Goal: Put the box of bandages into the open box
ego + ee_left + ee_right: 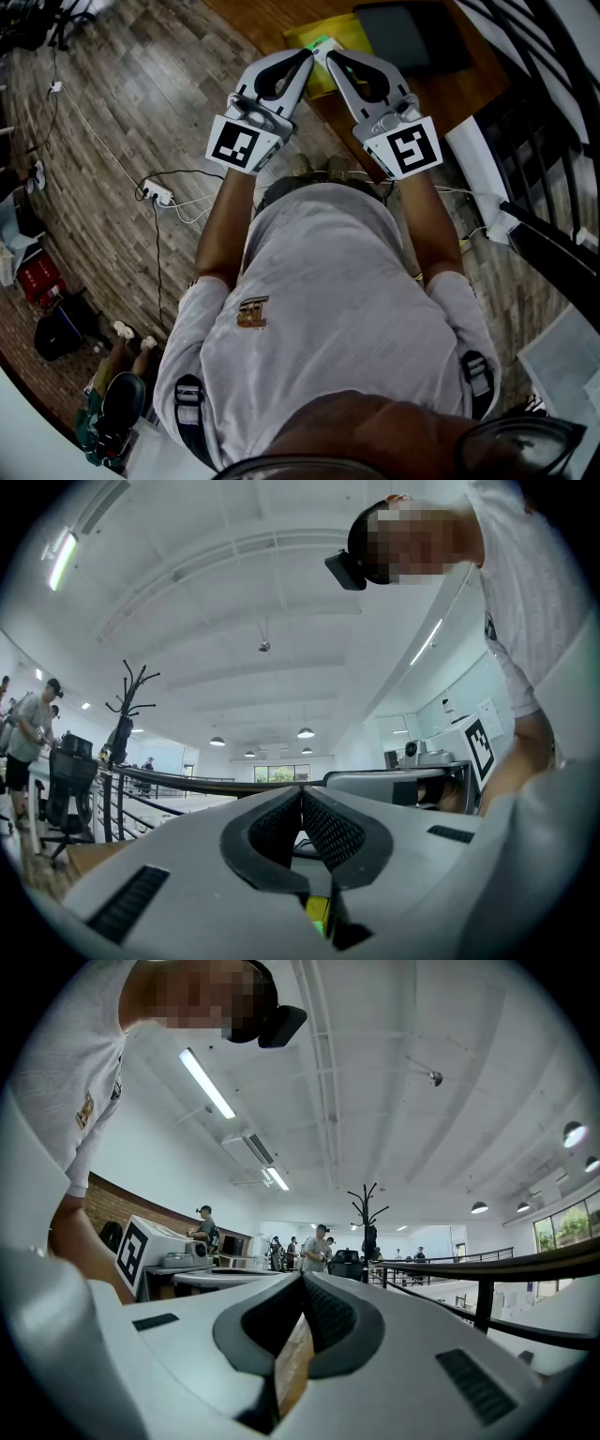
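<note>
Currently your left claw (306,56) and right claw (332,58) sit closed, empty (green-yellow box (323,77) just ahead): pre-pick or post-drop

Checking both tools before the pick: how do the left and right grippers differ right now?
In the head view the left gripper slants right, the right gripper slants left, so their tips converge. Below the left gripper's fingers a yellow-green object shows; below the right gripper's, a brown surface. Both are shut, nothing gripped.
</note>
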`<state>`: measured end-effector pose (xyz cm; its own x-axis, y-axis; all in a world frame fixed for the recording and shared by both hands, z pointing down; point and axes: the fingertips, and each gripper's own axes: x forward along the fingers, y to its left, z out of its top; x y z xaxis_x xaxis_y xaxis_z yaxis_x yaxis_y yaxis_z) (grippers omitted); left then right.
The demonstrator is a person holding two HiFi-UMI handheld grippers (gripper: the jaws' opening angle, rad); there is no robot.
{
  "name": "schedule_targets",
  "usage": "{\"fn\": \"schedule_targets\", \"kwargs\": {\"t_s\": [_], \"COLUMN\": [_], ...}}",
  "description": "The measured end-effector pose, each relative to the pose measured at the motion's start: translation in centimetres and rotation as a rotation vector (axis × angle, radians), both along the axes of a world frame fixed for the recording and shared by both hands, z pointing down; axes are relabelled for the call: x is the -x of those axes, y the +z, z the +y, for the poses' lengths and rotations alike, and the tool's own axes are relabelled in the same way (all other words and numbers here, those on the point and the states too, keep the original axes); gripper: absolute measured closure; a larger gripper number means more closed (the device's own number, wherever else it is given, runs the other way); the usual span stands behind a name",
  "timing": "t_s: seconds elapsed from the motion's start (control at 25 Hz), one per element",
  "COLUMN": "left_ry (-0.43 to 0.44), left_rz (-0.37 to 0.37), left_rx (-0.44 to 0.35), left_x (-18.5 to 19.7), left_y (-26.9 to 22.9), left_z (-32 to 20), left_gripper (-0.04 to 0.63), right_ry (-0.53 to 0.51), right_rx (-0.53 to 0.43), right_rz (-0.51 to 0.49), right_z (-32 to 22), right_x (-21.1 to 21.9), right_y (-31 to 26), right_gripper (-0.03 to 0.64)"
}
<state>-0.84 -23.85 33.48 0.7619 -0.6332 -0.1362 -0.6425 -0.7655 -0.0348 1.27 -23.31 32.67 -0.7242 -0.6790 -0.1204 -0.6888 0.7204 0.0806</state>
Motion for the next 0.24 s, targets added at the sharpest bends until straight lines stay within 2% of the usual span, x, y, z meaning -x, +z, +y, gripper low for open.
{"fn": "schedule_targets", "kwargs": {"t_s": [0.24], "left_ry": [0.007], "left_rz": [-0.001], "left_rx": [-0.001], "left_x": [-0.24], "left_y": [0.05], "left_z": [0.28], "left_gripper": [0.575], "right_ry": [0.002], "right_rx": [-0.002], "right_rz": [-0.004], "right_z": [0.29], "right_x": [-0.22], "right_y": [0.01], "right_gripper": [0.584]}}
